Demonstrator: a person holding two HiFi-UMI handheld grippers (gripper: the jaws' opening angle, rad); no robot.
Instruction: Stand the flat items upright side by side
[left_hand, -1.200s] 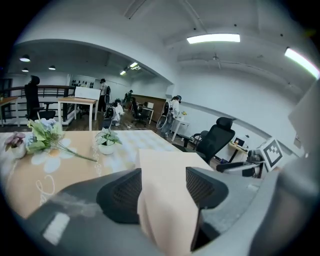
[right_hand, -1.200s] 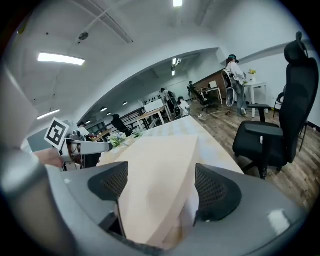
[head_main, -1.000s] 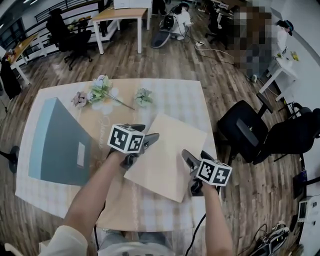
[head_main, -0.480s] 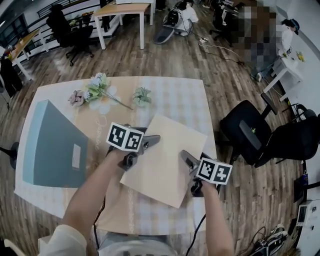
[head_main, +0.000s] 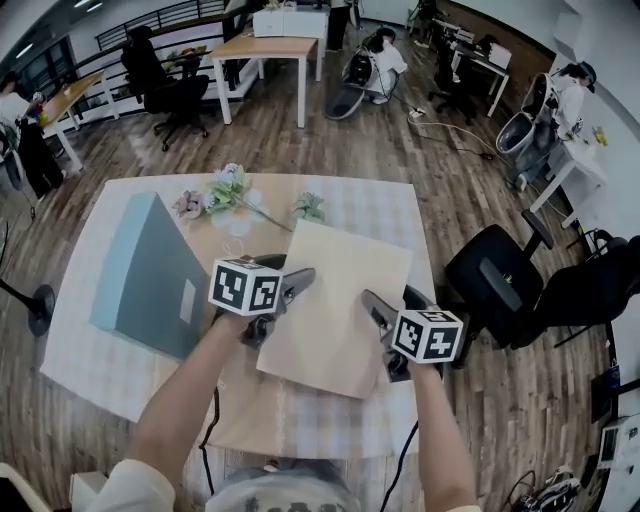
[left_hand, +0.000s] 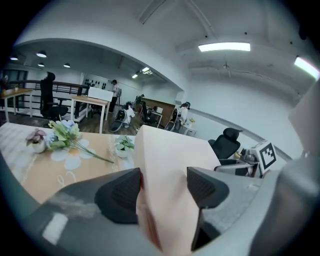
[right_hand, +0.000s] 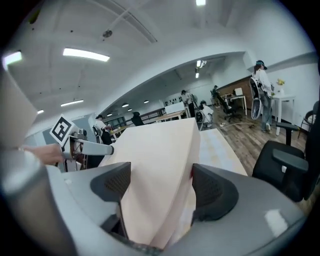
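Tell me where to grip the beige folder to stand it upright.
Grip the beige folder at its two opposite side edges, one gripper from each side. It is broad and flat, and just slim enough to fit between the fingers. The left gripper clamps the left edge. The right gripper, its fingers having just closed further, pinches the right edge.

A table (head_main: 375, 205) under a pale checked cloth stands on a brown wood-plank floor (head_main: 420, 140). Beyond the table's far edge is a wooden desk (head_main: 268, 46) on white legs. A black office chair (head_main: 172, 95) sits beyond the table's far left corner. Another black chair (head_main: 497, 272) is just off the table's right side. Farther right of the table, a white desk (head_main: 578, 168) stands by a white wall (head_main: 615, 35). Above the table, a long light strip (left_hand: 224, 47) glows on the white ceiling (left_hand: 240, 25).
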